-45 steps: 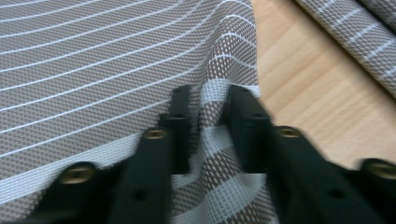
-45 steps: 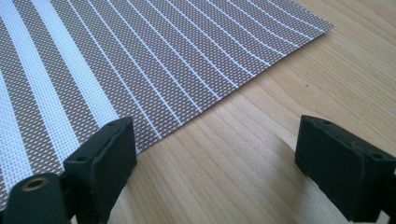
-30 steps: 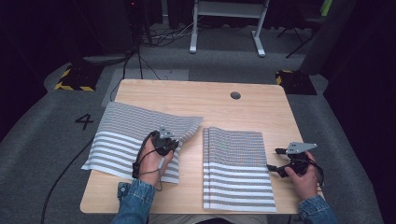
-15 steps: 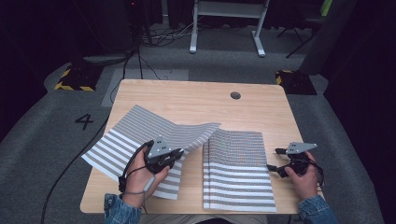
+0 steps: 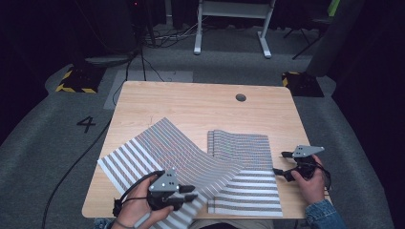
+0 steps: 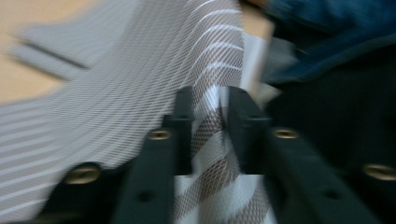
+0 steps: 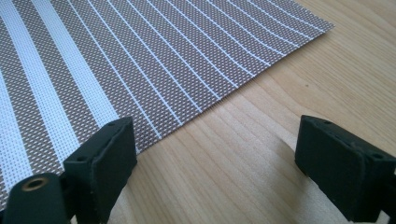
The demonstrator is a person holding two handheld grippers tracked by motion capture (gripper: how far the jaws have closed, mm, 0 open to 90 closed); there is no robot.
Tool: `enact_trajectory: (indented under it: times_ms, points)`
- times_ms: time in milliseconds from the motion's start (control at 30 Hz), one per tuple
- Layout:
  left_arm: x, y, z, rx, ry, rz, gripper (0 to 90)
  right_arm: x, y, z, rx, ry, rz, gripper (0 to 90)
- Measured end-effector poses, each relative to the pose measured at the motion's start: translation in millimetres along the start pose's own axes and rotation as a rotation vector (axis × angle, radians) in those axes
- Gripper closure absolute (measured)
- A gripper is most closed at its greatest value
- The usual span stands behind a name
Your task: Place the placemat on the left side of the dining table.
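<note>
My left gripper jaws just parted, grey white-striped woven placemat between them, seemingly unclamped — may slide off table edge; right gripper gaping, empty.

Recording lab or studio, not a home. A lone light-wood tabletop with a cable hole stands on grey carpet in the centre of the frame, surroundings dark. A painted number 4 marks the floor at left. Yellow-and-black hazard-striped blocks sit at upper left, and another at upper right, off the far tabletop corners. Black cables run across the floor at top left, and one trails down the left side. A white metal frame stand stands at top centre. Dark drapes or panels close the upper right. The person at the bottom edge holds a wired gripper with a grey tracking plate.
</note>
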State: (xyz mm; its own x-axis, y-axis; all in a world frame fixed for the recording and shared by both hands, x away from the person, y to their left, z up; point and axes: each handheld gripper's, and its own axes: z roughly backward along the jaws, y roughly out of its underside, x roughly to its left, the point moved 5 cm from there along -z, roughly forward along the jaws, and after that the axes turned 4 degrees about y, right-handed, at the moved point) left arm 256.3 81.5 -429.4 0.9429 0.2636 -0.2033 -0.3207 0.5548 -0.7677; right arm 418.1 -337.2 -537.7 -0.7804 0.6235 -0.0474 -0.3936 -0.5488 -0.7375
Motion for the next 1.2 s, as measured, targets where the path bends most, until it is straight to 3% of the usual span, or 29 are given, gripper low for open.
enact_trajectory:
  times_ms: [33,67,167,300,367,400,467,500,533,567,600,633,667,700,767,867,900,967,1067,1100,1133,1200]
  points:
    - [0.0,0.0,0.0,0.0,0.0,0.0,49.1,0.0,0.0,0.0,0.0,0.0,0.0,12.8]
    - [-2.2,-0.5,-2.6,-0.007,-0.025,-0.006,42.1,0.0,0.0,0.0,0.0,0.0,0.0,12.8]
    - [0.3,-1.1,-1.0,-0.026,-0.04,0.021,39.4,0.1,0.0,0.0,0.0,0.0,-0.001,12.8]
    - [19.2,1.8,9.1,-0.075,-0.171,0.091,38.0,0.1,0.0,0.0,0.0,0.0,-0.001,12.8]
    - [36.1,8.1,19.3,-0.11,-0.288,0.172,37.9,0.1,0.0,0.0,0.0,0.0,-0.001,12.8]
    - [36.1,8.1,19.3,-0.11,-0.288,0.172,38.0,0.1,0.0,0.0,0.0,0.0,-0.001,12.8]
    - [48.7,13.8,27.0,-0.139,-0.36,0.234,38.1,0.1,0.0,0.0,0.0,0.0,-0.001,12.8]
    - [57.9,19.0,32.3,-0.143,-0.416,0.268,37.9,0.1,0.0,0.0,0.0,0.001,-0.001,12.8]
    - [57.9,19.0,32.3,-0.143,-0.416,0.268,37.9,0.1,0.0,0.0,0.0,0.001,-0.001,12.8]
    - [68.7,25.1,37.7,-0.15,-0.469,0.301,37.8,0.1,0.0,0.0,0.0,0.0,-0.001,12.8]
    - [68.7,25.1,37.7,-0.15,-0.469,0.301,37.7,0.1,0.0,0.0,0.0,0.0,-0.001,12.8]
    - [74.1,28.5,39.9,-0.153,-0.493,0.317,37.7,0.1,0.0,0.0,0.0,0.0,-0.001,12.8]
    - [85.4,35.5,43.8,-0.151,-0.543,0.352,37.6,0.1,0.0,0.0,0.0,0.0,-0.001,12.8]
    - [85.4,35.5,43.8,-0.151,-0.543,0.352,37.6,0.1,0.0,0.0,0.0,0.0,-0.001,12.8]
    - [98.2,43.7,46.7,-0.156,-0.604,0.39,37.8,0.1,0.0,0.0,0.0,0.0,-0.001,12.8]
    - [111.2,53.6,49.6,-0.153,-0.645,0.436,37.8,0.1,0.0,0.0,0.0,0.0,-0.001,12.8]
    - [119.4,61.9,52.3,-0.128,-0.677,0.462,37.5,0.1,0.0,0.0,0.0,0.0,-0.001,12.8]
    - [123.4,66.6,53.6,-0.117,-0.696,0.473,37.4,0.1,0.0,0.0,0.0,0.0,-0.001,12.8]
    - [133.7,81.2,56.0,-0.095,-0.728,0.522,35.0,0.1,0.0,0.0,0.0,0.001,-0.001,12.8]
    - [140.5,91.5,55.8,-0.078,-0.748,0.563,34.6,0.1,0.0,0.0,0.0,0.0,-0.001,12.8]
    - [140.5,91.5,55.8,-0.078,-0.748,0.563,34.5,0.1,0.0,0.0,0.0,0.001,-0.001,12.8]
    - [149.0,105.6,55.1,-0.038,-0.777,0.612,34.0,0.1,0.0,0.0,0.0,0.0,-0.001,12.8]
